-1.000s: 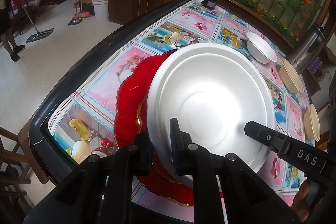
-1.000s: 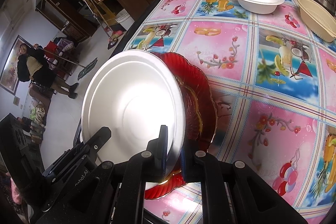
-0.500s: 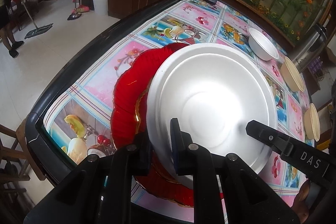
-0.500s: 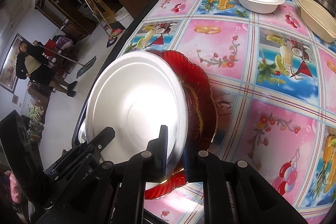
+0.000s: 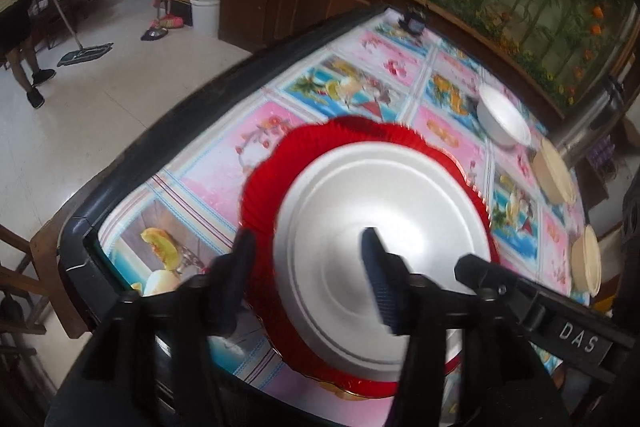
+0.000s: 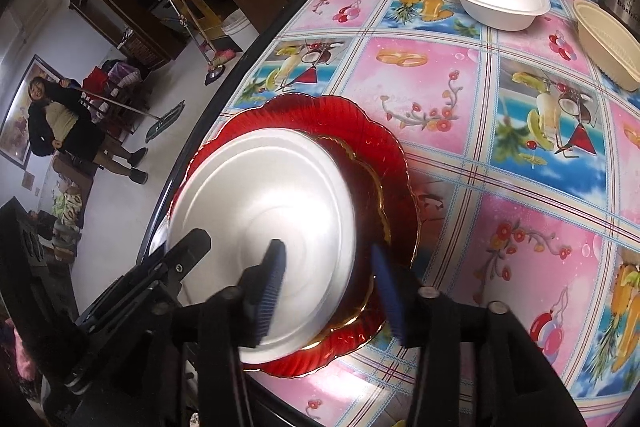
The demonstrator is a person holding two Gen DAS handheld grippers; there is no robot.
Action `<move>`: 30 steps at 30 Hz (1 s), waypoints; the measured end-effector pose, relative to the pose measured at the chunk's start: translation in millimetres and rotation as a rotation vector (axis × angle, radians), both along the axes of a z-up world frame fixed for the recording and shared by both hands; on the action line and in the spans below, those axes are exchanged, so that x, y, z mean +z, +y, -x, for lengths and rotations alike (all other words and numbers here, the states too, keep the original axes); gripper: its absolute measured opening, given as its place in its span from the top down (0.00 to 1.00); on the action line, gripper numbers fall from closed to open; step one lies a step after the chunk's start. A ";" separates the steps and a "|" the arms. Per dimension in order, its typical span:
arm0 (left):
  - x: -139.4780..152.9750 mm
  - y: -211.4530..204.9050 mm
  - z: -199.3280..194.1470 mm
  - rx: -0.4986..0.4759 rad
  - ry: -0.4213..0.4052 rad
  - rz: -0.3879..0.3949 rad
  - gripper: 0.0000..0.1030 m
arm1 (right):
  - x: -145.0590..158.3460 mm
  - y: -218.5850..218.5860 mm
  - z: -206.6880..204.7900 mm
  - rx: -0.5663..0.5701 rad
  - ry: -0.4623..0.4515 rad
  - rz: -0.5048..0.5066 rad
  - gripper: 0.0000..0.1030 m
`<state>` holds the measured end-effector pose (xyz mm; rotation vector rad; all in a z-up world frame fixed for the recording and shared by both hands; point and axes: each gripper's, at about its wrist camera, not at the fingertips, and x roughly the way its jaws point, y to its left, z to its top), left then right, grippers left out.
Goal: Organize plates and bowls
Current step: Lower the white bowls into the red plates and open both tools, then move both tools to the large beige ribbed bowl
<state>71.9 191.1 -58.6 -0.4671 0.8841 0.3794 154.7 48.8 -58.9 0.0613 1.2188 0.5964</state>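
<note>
A white foam plate [image 5: 400,195] lies flat on a red scalloped glass plate [image 5: 280,171] near the table's corner. A smaller gold-rimmed red plate [image 6: 368,187] shows between them. My left gripper [image 5: 307,239] hangs over the white plate's left rim, its jaws opening and the pads off the plate. My right gripper [image 6: 327,251] straddles the white plate's [image 6: 260,187] right rim above the red plate [image 6: 372,147]. Its jaws are opening too, with nothing pressed between them.
A white foam bowl [image 6: 498,1] and a beige bowl [image 6: 608,43] stand farther back on the patterned tablecloth [image 6: 460,99]. A second beige bowl [image 5: 590,263] sits at the right. A steel flask [image 5: 592,123] stands behind them. A person with a mop [image 6: 60,123] is on the floor beyond the table edge [image 6: 240,75].
Both grippers went from shut on the white plate's rim to open. The plate, held tilted above the red plate before, now rests flat on it.
</note>
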 end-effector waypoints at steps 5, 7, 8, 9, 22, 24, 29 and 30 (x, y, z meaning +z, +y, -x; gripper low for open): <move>21.5 -5.5 8.5 0.029 -0.079 -0.053 0.33 | 13.6 -15.0 2.7 -0.030 -0.033 -0.050 0.39; 27.6 -11.3 6.6 0.020 -0.098 -0.068 0.28 | 19.3 -22.0 5.0 -0.047 -0.055 -0.062 0.30; 29.6 -14.3 5.8 0.014 -0.103 -0.075 0.28 | 23.8 -26.2 8.0 -0.060 -0.093 -0.046 0.29; 32.2 -20.1 3.4 0.000 -0.109 -0.089 0.28 | 26.8 -27.9 9.7 -0.066 -0.117 -0.033 0.28; 48.0 -99.1 -32.2 -0.194 -0.125 -0.153 0.28 | 72.3 -122.5 27.0 -0.332 -0.445 0.145 0.18; 48.3 -114.7 -39.8 -0.227 -0.122 -0.162 0.28 | 71.7 -135.5 27.2 -0.357 -0.448 0.162 0.18; 48.1 -145.2 -54.3 -0.293 -0.113 -0.166 0.28 | 69.2 -169.4 26.9 -0.416 -0.449 0.189 0.18; 47.7 -153.5 -57.2 -0.309 -0.110 -0.168 0.28 | 68.3 -173.4 26.6 -0.423 -0.445 0.189 0.18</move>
